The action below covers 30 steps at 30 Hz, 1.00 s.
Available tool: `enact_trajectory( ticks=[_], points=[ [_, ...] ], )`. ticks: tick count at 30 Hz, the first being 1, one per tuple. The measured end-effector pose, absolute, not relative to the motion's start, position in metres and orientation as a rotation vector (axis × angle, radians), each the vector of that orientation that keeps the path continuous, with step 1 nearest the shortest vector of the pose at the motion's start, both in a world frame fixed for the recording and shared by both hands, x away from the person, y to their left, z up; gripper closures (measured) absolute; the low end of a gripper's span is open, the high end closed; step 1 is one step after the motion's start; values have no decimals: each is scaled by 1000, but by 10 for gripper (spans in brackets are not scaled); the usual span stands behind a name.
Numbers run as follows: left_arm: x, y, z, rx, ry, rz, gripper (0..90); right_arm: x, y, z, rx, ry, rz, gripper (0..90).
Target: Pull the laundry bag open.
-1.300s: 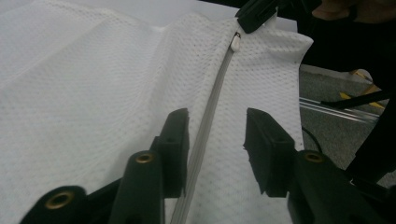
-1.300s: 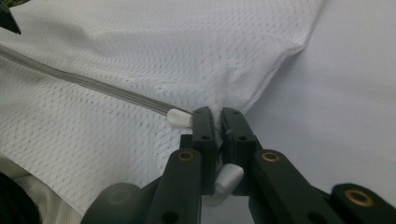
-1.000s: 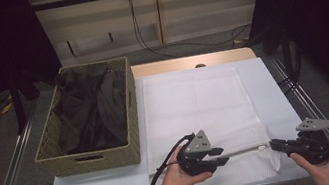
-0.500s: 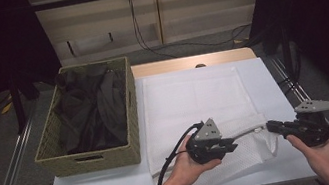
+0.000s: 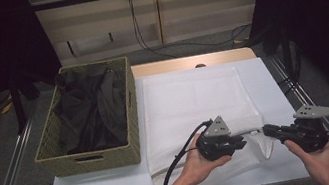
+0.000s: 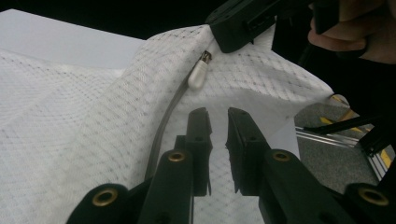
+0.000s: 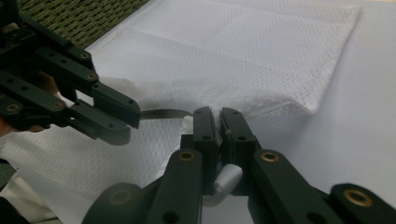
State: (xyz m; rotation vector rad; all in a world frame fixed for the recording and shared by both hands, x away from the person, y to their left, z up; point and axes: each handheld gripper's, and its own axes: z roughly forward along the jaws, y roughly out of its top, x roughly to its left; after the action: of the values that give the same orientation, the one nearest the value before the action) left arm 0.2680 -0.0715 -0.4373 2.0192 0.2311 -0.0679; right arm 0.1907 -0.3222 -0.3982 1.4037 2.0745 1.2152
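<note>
A white mesh bag [image 5: 194,102] lies flat on the white table [image 5: 272,79]; its near right corner is bunched and lifted. My right gripper [image 5: 266,130] is shut on the bag's zipper slider at that corner, and the white pull tab [image 6: 198,75] hangs just below its jaws [image 7: 218,116]. A grey zipper strip [image 7: 163,113] runs from there toward my left gripper [image 5: 243,143]. The left gripper [image 6: 218,122] hovers close over the mesh beside the strip. Its jaws stand a narrow gap apart, with nothing seen held between them.
A wicker basket [image 5: 112,158] holding dark clothing [image 5: 88,115] stands at the table's left side. Metal rails [image 5: 305,94] run along both sides of the table. A black cable [image 5: 183,155] trails from the left gripper over the bag's near edge.
The left gripper has moved right and slightly away from me, closing the distance to the right gripper. The zipper strip between them is shorter and the bag's corner has bunched up.
</note>
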Motion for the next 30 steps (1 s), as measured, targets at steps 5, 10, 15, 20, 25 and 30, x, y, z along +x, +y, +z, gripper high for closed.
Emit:
enact_trajectory(
  ticks=[5,10,15,20,25,30],
  points=[
    [273,-77,-438,2001,248,-72,795,188,-320,-398,1394,2082,1219,859],
    [276,-84,-442,2028,232,-78,747,187,-320,-398,1386,2090,1222,860],
    [278,-92,-441,2035,218,-78,740,185,-319,-396,1372,2090,1234,860],
    [276,-97,-445,2058,206,-95,713,185,-316,-397,1377,2099,1228,860],
    [276,-98,-444,2029,209,-128,736,186,-316,-398,1369,2110,1231,860],
    [274,-97,-441,2028,202,-140,800,186,-315,-400,1364,2119,1223,860]
  ],
)
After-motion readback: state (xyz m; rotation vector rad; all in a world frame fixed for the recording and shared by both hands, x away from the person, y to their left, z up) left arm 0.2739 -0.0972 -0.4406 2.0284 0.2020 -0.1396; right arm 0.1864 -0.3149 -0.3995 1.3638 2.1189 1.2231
